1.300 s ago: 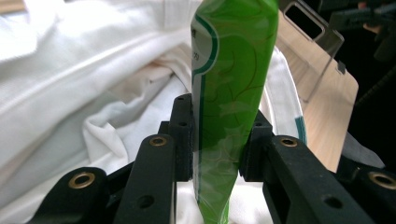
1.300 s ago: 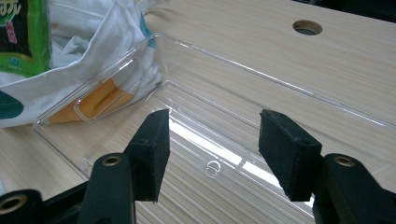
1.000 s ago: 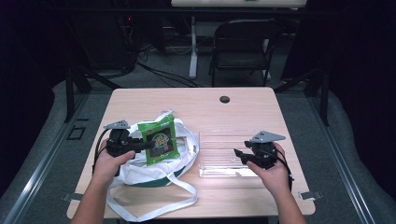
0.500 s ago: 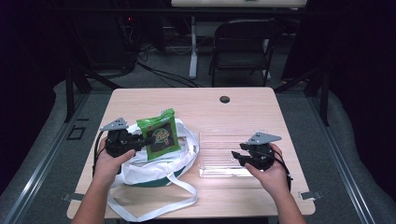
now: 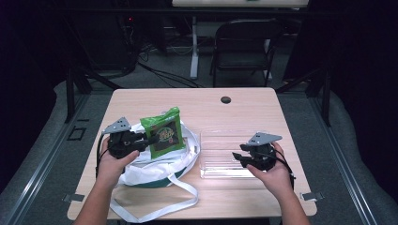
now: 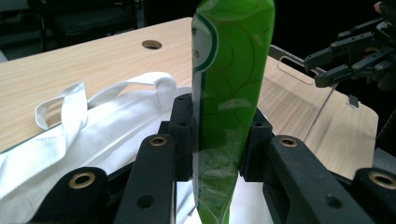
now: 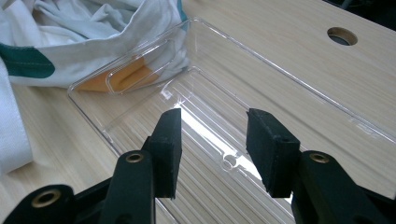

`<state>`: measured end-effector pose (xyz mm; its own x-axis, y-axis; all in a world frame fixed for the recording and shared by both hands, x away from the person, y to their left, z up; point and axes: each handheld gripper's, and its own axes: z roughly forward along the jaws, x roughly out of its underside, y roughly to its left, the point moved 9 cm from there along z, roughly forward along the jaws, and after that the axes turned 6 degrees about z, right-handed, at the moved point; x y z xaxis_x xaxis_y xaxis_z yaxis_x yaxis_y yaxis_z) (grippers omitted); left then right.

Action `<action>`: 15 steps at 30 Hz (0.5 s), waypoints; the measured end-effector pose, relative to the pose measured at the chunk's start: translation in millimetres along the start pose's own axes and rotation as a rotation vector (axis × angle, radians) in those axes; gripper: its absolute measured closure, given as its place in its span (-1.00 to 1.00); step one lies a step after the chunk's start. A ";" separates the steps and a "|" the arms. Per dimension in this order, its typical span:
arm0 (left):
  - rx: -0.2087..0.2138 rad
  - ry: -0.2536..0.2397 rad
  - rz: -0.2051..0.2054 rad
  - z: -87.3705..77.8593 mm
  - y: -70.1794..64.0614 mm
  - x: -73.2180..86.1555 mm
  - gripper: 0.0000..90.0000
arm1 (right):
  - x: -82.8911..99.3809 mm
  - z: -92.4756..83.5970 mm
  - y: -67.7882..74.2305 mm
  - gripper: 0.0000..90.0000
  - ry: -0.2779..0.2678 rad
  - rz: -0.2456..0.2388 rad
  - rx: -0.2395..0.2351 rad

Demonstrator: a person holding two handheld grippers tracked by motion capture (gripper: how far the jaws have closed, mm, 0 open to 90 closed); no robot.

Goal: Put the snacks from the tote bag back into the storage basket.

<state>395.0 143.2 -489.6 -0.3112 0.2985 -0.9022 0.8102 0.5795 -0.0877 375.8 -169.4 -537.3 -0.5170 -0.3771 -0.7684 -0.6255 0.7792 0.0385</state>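
Note:
A green snack packet (image 5: 163,133) stands upright above the white tote bag (image 5: 159,165), and my left gripper (image 5: 143,143) is shut on its lower edge. In the left gripper view the packet (image 6: 231,93) is pinched between both pads, with the bag (image 6: 93,121) below. My right gripper (image 5: 238,157) hovers over the near right part of a clear plastic tray (image 5: 202,154). Its jaws have just been closing and stand partly apart with nothing between them; the right gripper view shows the tray's floor (image 7: 205,98) under the right gripper (image 7: 214,140).
The bag's long strap (image 5: 155,211) trails toward the table's front edge. A cable hole (image 5: 225,100) sits at the back of the wooden table. Something orange (image 7: 121,77) shows through the tray's far wall beside the bag (image 7: 70,28). A folding chair (image 5: 244,47) stands behind the table.
My left gripper has risen a little with the green packet, drawing it higher out of the bag. The right gripper's jaws have narrowed while the hand stayed over the tray.

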 end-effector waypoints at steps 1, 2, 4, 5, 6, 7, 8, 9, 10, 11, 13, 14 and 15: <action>-0.007 -0.011 0.003 -0.1 -1.4 -2.4 0.60 | -0.6 -0.2 1.6 0.26 0.009 -0.011 -0.004; -0.008 -0.017 0.009 0.1 -2.2 -3.6 0.60 | -1.2 0.2 2.3 0.26 0.007 -0.010 -0.005; -0.011 -0.024 0.018 0.8 -4.3 -5.5 0.60 | -2.6 1.2 4.1 0.27 0.017 -0.018 -0.020; -0.014 -0.023 0.020 1.3 -5.7 -6.0 0.60 | -3.6 1.9 5.1 0.28 0.018 -0.012 -0.027; -0.014 -0.023 0.020 1.3 -5.7 -6.0 0.60 | -3.6 1.9 5.1 0.28 0.018 -0.012 -0.027; -0.013 -0.021 0.025 2.0 -7.1 -6.5 0.60 | -7.4 3.2 6.0 0.28 0.014 -0.010 -0.038; -0.012 -0.023 0.032 3.2 -9.1 -7.1 0.60 | -8.7 3.7 6.9 0.28 0.012 -0.010 -0.042; -0.013 -0.019 0.038 3.8 -10.1 -7.0 0.60 | -9.7 4.1 8.1 0.28 0.016 -0.014 -0.047; -0.014 -0.016 0.042 4.3 -11.1 -6.9 0.60 | -10.6 4.4 8.6 0.28 0.028 -0.027 -0.049; -0.015 -0.014 0.047 5.1 -11.9 -6.8 0.60 | -11.6 4.6 9.1 0.28 0.039 -0.036 -0.049; -0.019 -0.011 0.054 6.3 -12.8 -6.6 0.60 | -14.5 4.1 9.7 0.28 0.055 -0.054 -0.056; -0.018 -0.012 0.052 6.9 -13.6 -6.7 0.60 | -16.7 3.8 10.2 0.28 0.056 -0.056 -0.060; -0.013 -0.009 0.053 7.3 -14.4 -6.5 0.60 | -18.7 2.8 10.0 0.28 0.065 -0.067 -0.063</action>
<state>389.0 127.4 -485.6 -0.2639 0.3220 -0.9092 0.8186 0.5733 -0.0346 380.8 -153.1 -524.3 -0.5081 -0.4608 -0.7277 -0.6947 0.7186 0.0300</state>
